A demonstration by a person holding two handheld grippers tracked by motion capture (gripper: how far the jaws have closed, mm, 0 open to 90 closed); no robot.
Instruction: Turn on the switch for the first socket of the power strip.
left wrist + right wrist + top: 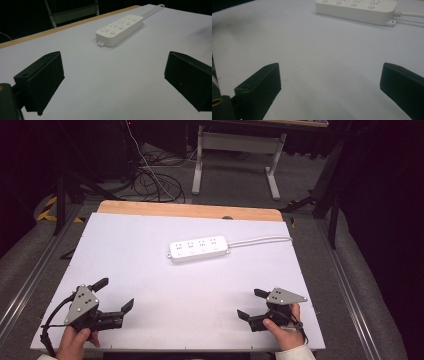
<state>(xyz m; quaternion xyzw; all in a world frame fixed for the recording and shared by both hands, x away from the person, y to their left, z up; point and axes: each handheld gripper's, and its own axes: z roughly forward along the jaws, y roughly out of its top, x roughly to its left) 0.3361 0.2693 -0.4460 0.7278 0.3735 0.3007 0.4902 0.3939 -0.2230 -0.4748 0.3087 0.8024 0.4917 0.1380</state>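
Note:
A white power strip [199,249] lies near the middle of the white table top, with its white cable [262,240] running off to the right. It also lies ahead of the left gripper's jaws [120,30] and at the top of the right gripper view [357,8]. My left gripper [116,293] rests at the front left of the table, open and holding nothing. At the front right, my right gripper [251,303] is open too, with bare table between its jaws. Both grippers are well short of the strip.
The white board [150,270] sits on a wooden table whose edge [190,210] shows at the back. Beyond it are a desk frame [235,155] and loose cables [150,180] on the floor. Metal rails [345,290] run along both sides.

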